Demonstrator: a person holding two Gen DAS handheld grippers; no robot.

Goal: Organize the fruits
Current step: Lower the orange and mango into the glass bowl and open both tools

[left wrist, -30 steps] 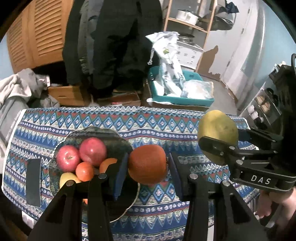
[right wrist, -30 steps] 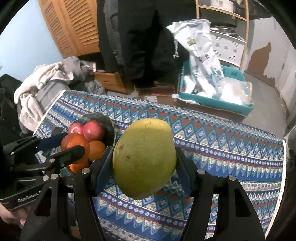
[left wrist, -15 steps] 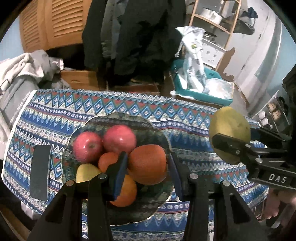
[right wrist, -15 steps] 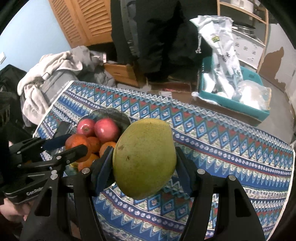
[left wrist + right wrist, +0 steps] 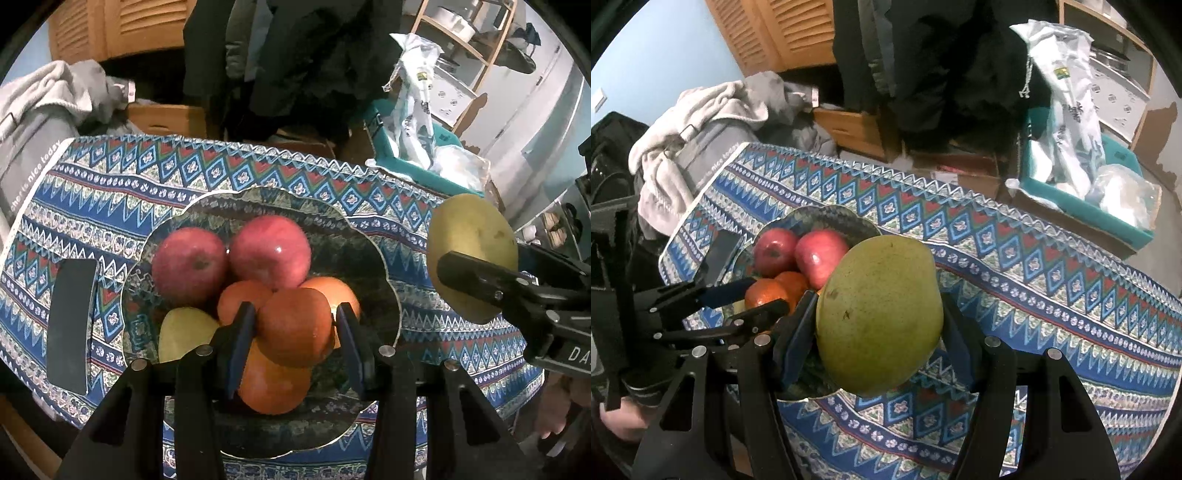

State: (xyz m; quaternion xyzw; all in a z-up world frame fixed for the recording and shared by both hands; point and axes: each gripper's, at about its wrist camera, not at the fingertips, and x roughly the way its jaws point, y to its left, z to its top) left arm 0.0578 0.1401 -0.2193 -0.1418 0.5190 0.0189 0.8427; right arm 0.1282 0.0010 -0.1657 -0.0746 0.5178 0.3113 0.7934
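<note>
Now, from the left wrist view: the left gripper (image 5: 295, 328) is clenched on an orange (image 5: 294, 326), both blue pads pressed to its sides, and it hangs right over the patterned bowl (image 5: 384, 266) on the counter (image 5: 221, 173) with its blue zigzag cloth. Down in the bowl sit two red apples (image 5: 229, 258) side by side at the back, more oranges (image 5: 273, 384) packed under and behind the held one, and a yellow fruit (image 5: 184, 332) at the near left. A black flat rectangle (image 5: 72, 325) lies on the cloth just left of the bowl. Over on the right edge, the right gripper (image 5: 476, 277) comes in from the side, grasping a green mango (image 5: 472, 240) above the cloth, just beside the bowl's rim. A teal bin (image 5: 424, 173) stuffed with plastic bags sits beyond the counter.

Switch to the right wrist view: the right gripper (image 5: 879, 332) fills the foreground, its pads tight on both flanks of the mango (image 5: 879, 314), which sits over the bowl's (image 5: 827, 216) near right edge. The apples (image 5: 798, 251) show behind it. From the left the left gripper (image 5: 753, 299) reaches in, its fingers closed around the orange (image 5: 764, 293) above the pile. A grey and white heap of clothes (image 5: 701, 122) lies beyond the counter's (image 5: 1034, 266) far left corner
</note>
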